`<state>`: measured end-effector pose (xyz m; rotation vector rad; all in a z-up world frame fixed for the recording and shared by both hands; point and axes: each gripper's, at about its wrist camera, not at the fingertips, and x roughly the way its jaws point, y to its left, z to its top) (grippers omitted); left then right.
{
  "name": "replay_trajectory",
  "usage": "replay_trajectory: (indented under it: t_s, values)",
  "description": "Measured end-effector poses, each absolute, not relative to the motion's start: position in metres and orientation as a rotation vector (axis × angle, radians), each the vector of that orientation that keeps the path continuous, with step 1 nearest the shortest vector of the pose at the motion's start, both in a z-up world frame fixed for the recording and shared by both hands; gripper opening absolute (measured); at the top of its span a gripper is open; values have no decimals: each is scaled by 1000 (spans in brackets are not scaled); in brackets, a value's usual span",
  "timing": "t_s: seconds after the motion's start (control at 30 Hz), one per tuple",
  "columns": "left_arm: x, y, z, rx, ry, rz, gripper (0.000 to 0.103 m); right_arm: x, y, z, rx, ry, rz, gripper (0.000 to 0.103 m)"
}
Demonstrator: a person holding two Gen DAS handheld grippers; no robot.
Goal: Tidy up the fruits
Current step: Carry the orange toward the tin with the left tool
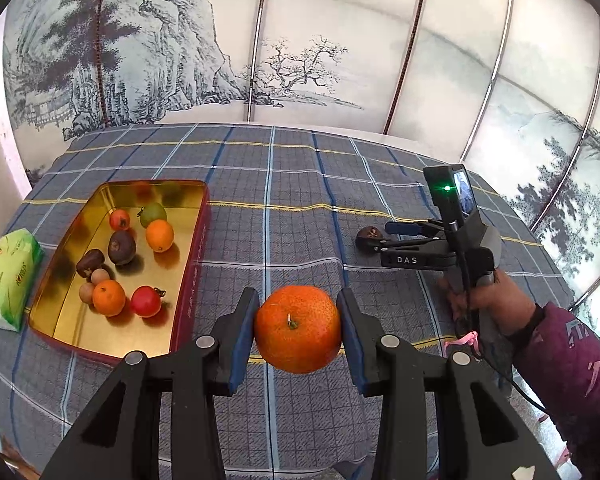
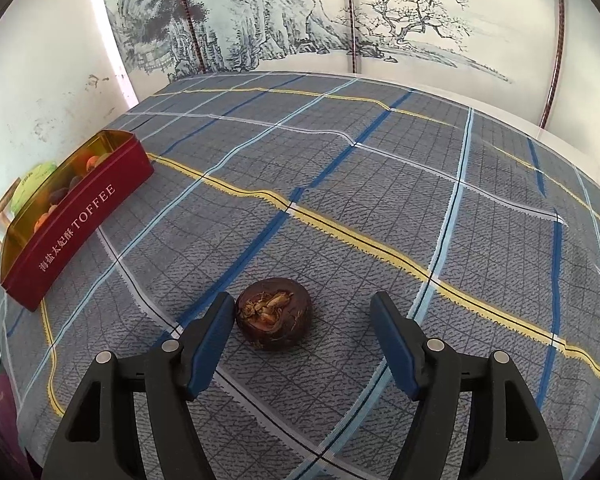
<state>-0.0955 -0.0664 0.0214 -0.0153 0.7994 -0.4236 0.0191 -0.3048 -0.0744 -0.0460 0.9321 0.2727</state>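
Left tongs (image 1: pixel 298 332): pinching a tangerine (image 1: pixel 298 328) between both blue pads, stem end facing the camera, fruit lifted clear of the checked cloth (image 1: pixel 300 200) that covers the counter.

Ahead and to the left of the left tongs: a red toffee tin (image 1: pixel 192 272) with a gold inside, open top. In it lie two small oranges, two red fruits, one green fruit, a dark avocado-like fruit, a brown fruit and two pale round ones. Further left, just beside the tin, a green tissue pack (image 1: pixel 8 276).

Right tongs (image 2: pixel 302 344): spread, pointing steeply down at the cloth. A dark brown, flattish round fruit (image 2: pixel 274 314) rests on the cloth between the pads. It is touching or very nearly touching the left pad; a clear gap separates it from the right pad. No pinch on it.

From the left wrist view, the right tongs sit ahead and to the right, with a hand (image 1: pixel 484 300) in a purple sleeve on the handle.
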Motion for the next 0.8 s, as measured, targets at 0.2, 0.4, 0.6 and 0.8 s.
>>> replay_trajectory:
  t_s: [0.2,0.4,0.6,0.8]
  values:
    - [-91,-60,14,-43,816,-423,36,19,-304,-74,-48,932,273,72]
    - [-92,-53,8,-33,822,-416,36,19,-304,-75,-50,933,274,74]
    - [-93,-40,5,-56,828,-401,36,19,-303,-75,-51,933,274,74]
    - [-94,-31,4,-67,828,-388,36,19,-298,-77,-84,938,268,77]
